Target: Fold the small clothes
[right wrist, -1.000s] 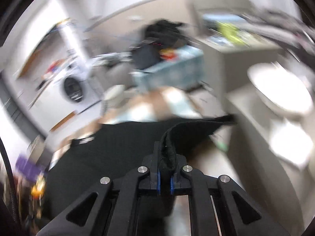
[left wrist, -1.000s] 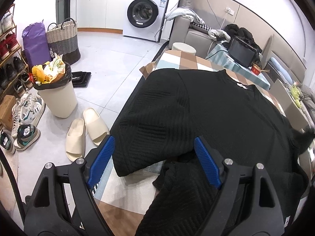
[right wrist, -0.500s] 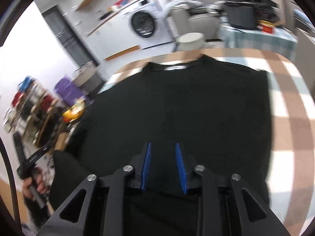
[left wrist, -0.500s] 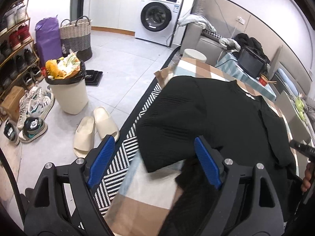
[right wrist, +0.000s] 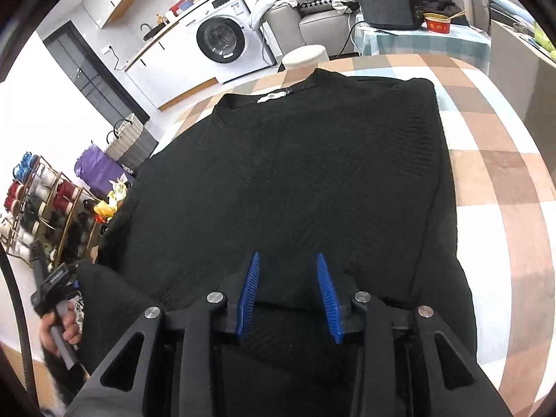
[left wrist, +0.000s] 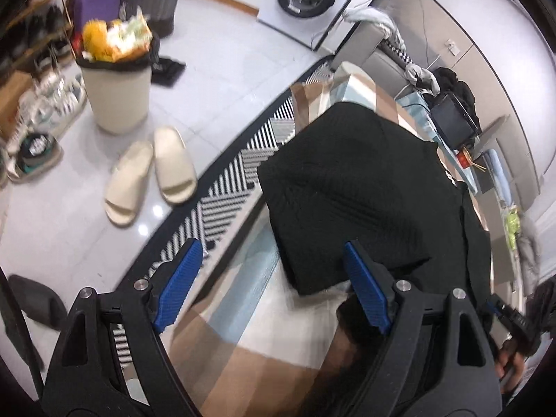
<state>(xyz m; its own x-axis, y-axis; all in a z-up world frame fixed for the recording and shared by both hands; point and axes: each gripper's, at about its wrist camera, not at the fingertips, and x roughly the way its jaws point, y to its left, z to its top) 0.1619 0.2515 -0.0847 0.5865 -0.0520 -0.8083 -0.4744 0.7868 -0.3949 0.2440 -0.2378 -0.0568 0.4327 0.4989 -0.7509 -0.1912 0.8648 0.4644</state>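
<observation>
Both grippers hovered empty over the black sweater (right wrist: 295, 173) on the bench (right wrist: 504, 180), left jaws wide, right jaws opening; the next pinch wanted the hem edge squarely.

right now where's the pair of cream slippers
In the left wrist view the cream slippers lie side by side on the pale floor at left, between the overfull bin and the striped rug edging the table.

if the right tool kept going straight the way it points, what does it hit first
Most likely the black top spread on the checked tablecloth. The right tool tilts down over the near part of the top, its jaws opening with nothing between them; how far above the cloth is unclear.
</observation>
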